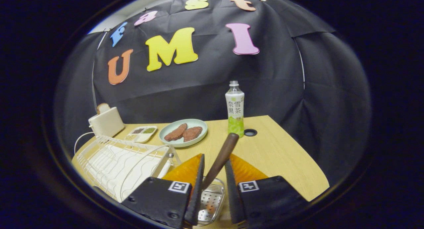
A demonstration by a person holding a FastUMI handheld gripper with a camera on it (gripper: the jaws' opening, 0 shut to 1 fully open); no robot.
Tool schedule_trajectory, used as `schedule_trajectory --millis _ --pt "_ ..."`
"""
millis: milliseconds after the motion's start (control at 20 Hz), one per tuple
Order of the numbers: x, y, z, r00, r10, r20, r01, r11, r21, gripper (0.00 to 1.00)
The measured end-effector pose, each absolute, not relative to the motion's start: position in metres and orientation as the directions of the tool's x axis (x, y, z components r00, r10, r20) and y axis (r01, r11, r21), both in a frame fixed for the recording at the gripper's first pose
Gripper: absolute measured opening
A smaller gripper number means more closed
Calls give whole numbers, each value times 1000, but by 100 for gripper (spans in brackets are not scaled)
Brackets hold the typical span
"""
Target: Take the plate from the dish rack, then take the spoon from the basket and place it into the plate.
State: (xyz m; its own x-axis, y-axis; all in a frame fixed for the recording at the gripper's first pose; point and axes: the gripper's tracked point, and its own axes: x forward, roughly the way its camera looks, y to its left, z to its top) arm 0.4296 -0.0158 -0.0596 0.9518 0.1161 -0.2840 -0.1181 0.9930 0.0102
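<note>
My gripper (214,161) is shut on a spoon (222,154) with a brown handle. The handle runs slantwise between the fingers: it meets the left finger low down and the right finger near its tip, then sticks out beyond them toward the bottle. Its lower end goes down into a perforated metal basket (212,201) right under the fingers; the bowl of the spoon is hidden. An orange ribbed plate (246,171) lies flat on the table just behind the fingers, showing on both sides of them. The white wire dish rack (122,162) stands to the left.
Beyond the fingers are a pale green plate with two brown patties (183,132), a tall drink bottle (235,111) and a round hole in the wooden table (250,132). A white toaster (106,122) and a small seasoning tray (141,133) stand behind the rack.
</note>
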Motion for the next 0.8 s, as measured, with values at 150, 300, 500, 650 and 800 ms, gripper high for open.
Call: schedule_trajectory --millis 150,300,500,650,800 --pt "427 1 -48 958 148 -245 -147 989 20 28" --pt "420 5 -35 972 104 -210 -112 993 -27 13" --pt "395 14 -7 986 85 -144 -93 994 -53 11" --pt "369 13 25 997 48 -64 -55 992 -110 11" --pt "335 17 67 998 28 49 -22 993 -119 11"
